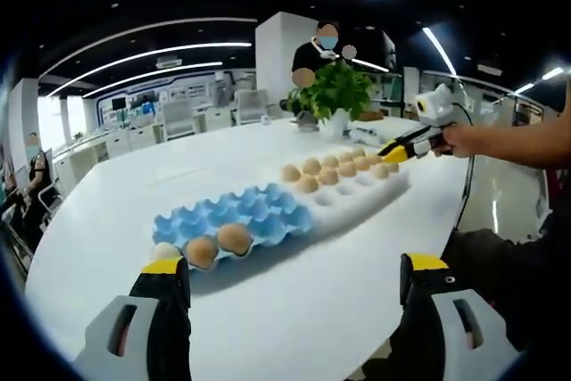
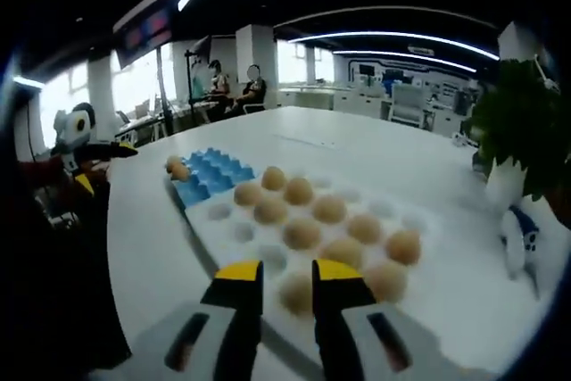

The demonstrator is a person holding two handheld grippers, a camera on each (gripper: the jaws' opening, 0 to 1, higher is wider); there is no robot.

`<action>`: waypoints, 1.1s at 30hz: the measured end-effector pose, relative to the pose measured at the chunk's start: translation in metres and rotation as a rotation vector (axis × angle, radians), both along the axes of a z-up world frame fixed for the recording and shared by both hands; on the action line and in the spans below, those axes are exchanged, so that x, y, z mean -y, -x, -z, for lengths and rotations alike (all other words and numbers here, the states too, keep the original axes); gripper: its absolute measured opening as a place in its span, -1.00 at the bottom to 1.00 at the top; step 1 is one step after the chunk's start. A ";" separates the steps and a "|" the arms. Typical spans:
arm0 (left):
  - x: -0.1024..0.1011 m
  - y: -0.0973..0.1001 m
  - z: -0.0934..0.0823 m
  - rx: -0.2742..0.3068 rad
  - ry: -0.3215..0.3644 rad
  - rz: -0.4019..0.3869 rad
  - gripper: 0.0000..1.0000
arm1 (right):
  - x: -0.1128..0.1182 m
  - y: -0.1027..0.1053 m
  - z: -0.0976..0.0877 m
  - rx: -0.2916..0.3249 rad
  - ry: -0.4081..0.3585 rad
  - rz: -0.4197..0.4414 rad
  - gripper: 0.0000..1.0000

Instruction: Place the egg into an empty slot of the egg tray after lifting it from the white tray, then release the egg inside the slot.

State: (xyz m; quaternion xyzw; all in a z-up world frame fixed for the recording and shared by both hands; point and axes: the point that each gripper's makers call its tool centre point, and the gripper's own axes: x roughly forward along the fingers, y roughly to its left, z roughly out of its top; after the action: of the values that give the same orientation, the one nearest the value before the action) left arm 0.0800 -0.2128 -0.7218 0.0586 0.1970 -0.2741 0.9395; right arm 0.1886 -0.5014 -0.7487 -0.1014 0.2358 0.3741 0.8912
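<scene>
My right gripper [image 2: 287, 285] is down over the white tray [image 2: 234, 231], jaws narrowed either side of an egg [image 2: 297, 293] — whether they're touching it, I can't tell; next I squeeze gently, lift, carry to the blue egg tray [image 1: 234, 218]; left gripper [image 1: 294, 276] wide, idle.

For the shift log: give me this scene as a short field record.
surface: white table
blue egg tray: three eggs at one end, other slots empty
white tray: about ten brown eggs
left gripper: open, holding nothing, short of the blue tray
right gripper: jaws narrowly apart around an egg in the white tray; grip cannot be told
background: potted plant
</scene>
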 end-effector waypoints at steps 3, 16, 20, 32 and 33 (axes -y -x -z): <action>0.001 0.000 -0.001 0.001 0.004 0.004 1.00 | 0.002 -0.004 0.013 -0.016 0.079 -0.032 -0.57; -0.010 0.006 -0.001 -0.002 0.023 -0.021 0.97 | -0.003 -0.014 0.037 -0.141 0.288 -0.105 -0.47; -0.011 0.006 -0.003 0.003 0.034 -0.032 0.96 | -0.002 -0.014 0.039 -0.151 0.272 -0.087 -0.47; -0.012 0.011 -0.002 0.006 0.030 -0.046 0.97 | 0.006 -0.013 0.012 -0.003 0.151 0.004 -0.49; -0.014 0.011 -0.002 0.006 0.025 -0.049 0.98 | 0.005 -0.013 0.008 0.007 0.145 0.009 -0.49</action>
State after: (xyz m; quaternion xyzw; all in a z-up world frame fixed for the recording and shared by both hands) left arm 0.0686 -0.1989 -0.7202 0.0430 0.1922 -0.2531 0.9472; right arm 0.2014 -0.5066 -0.7563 -0.1659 0.2599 0.3515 0.8840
